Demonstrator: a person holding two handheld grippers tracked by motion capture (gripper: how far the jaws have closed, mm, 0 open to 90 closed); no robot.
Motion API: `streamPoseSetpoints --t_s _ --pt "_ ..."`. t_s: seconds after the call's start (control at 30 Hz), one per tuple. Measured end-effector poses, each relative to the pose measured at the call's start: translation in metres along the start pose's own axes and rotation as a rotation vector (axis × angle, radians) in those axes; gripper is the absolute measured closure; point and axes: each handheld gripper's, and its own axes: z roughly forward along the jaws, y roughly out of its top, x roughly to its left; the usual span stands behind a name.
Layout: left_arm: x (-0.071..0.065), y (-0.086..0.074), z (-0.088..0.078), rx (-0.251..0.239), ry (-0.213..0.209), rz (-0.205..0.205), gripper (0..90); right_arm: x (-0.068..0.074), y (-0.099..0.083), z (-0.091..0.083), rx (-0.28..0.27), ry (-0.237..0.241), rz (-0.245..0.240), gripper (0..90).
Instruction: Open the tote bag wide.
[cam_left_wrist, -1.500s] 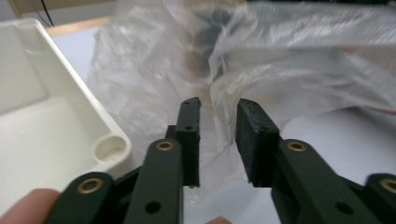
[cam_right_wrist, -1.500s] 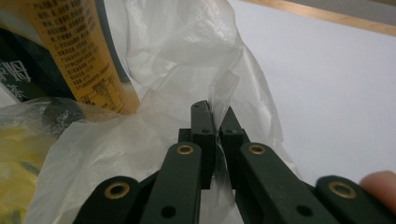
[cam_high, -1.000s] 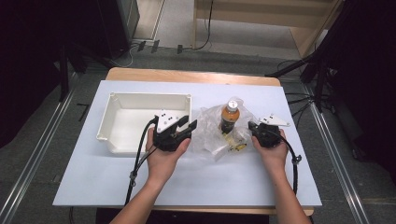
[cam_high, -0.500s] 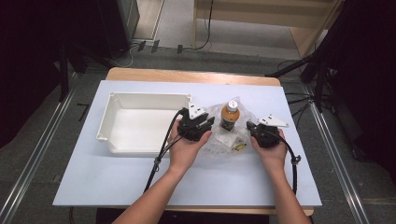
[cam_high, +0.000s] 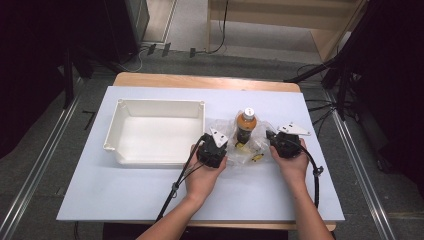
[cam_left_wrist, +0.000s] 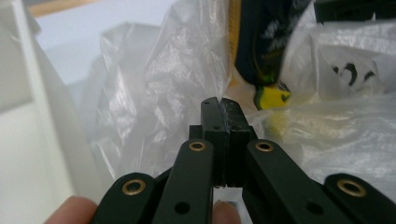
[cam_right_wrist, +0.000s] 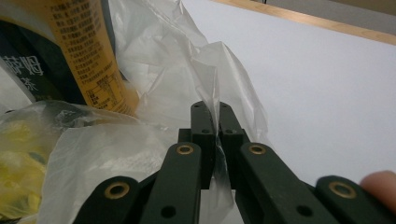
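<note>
A: Where is the plastic bag (cam_high: 245, 147) lying?

B: It is sitting on the white table (cam_high: 150, 200), just right of the white bin (cam_high: 157, 131), with a bottle (cam_high: 245, 125) standing upright inside, cap up, long axis vertical.

A: What are the grippers doing?

B: The left gripper (cam_left_wrist: 222, 114) is pinching the film with its jaws closed. The right gripper (cam_right_wrist: 211, 116) is doing the same at the opposite edge.

A: How is it likely handling?

B: The film is looking thin, soft and slippery, so gripping bunched edges seems wise. The bottle is probably carrying the weight. Something yellow (cam_left_wrist: 273, 97) is lying inside; I cannot identify it.
</note>
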Motion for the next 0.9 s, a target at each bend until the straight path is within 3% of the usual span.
streamPoseSetpoints --t_s 0.1,0.2,0.23,0.3,0.4,0.47,0.6,0.77,0.9 --pt "0.000 -0.013 0.003 -0.010 0.008 -0.026 90.0 0.000 0.000 0.000 0.001 0.002 0.001 90.0" --pt "-0.005 -0.023 0.003 -0.018 0.051 0.033 90.0 0.000 -0.002 0.001 0.015 0.002 -0.001 90.0" --pt "-0.004 -0.027 0.003 -0.002 0.046 0.051 90.0 -0.001 -0.003 0.001 0.019 -0.001 -0.001 90.0" --pt "-0.002 -0.033 0.003 0.020 0.040 0.047 90.0 -0.005 -0.004 0.004 0.046 -0.005 0.008 90.0" --pt "0.002 -0.036 0.003 0.055 0.036 0.053 90.0 -0.009 -0.006 0.009 0.081 -0.010 0.028 90.0" --pt "0.002 -0.037 0.005 0.091 0.039 0.079 90.0 -0.008 -0.007 0.011 0.095 -0.023 0.035 90.0" --pt "0.003 -0.038 0.004 0.092 0.040 0.080 90.0 -0.010 -0.010 0.018 0.127 -0.028 0.046 90.0" --pt "-0.001 -0.040 0.005 0.085 0.070 0.126 90.0 -0.012 -0.010 0.022 0.167 -0.045 0.048 90.0" --pt "0.009 -0.040 0.002 0.091 0.016 0.054 90.0 -0.017 -0.011 0.023 0.177 -0.054 0.067 89.9"
